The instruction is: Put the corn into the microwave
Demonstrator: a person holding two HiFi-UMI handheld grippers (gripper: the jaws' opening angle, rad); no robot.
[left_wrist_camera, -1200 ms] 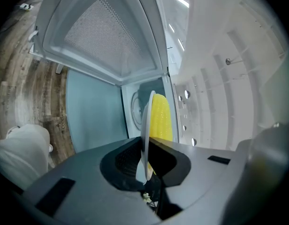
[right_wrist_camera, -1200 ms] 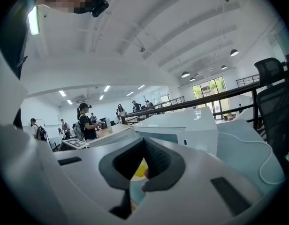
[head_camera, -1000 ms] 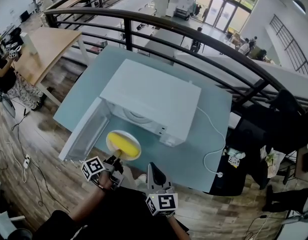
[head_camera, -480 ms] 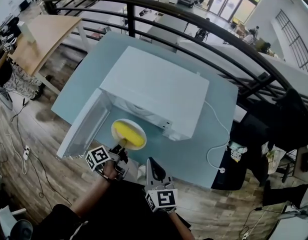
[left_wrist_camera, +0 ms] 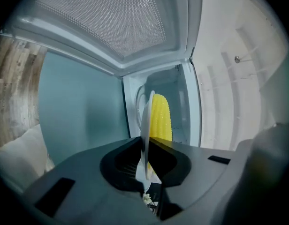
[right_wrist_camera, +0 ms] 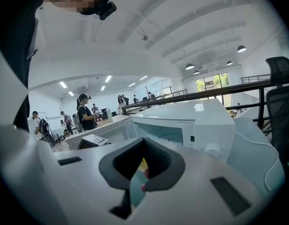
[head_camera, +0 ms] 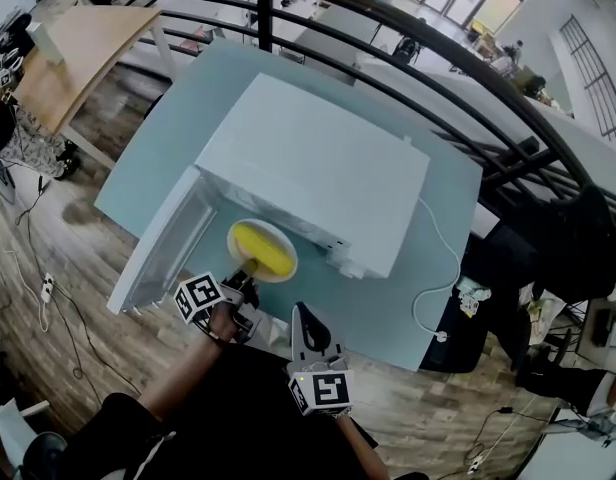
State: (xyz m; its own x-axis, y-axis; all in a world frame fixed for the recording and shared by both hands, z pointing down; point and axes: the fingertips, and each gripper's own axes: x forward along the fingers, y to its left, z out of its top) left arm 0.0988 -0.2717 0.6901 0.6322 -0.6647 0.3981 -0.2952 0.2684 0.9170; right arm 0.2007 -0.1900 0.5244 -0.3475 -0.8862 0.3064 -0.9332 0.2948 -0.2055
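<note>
Teal table [head_camera: 183, 103] is standing on a wood-plank floor [head_camera: 83, 258]. A white cord [head_camera: 456, 263] is curving along its right side. Black railing [head_camera: 265, 13] is running behind the table, and a wooden table [head_camera: 78, 63] is standing at upper left. A black office chair [head_camera: 578, 238] is sitting at right. People [right_wrist_camera: 84, 112] are standing in the background.

I'm seeing the white boxy microwave [head_camera: 318, 168] with a smooth, satin casing, and its open door [left_wrist_camera: 102, 18] shows fine perforated metal mesh. The yellow corn cob [left_wrist_camera: 159, 118] looks bumpy and matt against the smooth, glossy white round plate [left_wrist_camera: 145, 121]. Underneath, the pale teal tabletop [head_camera: 148, 158] is smooth, and the plank floor [head_camera: 38, 258] is grainy wood.
</note>
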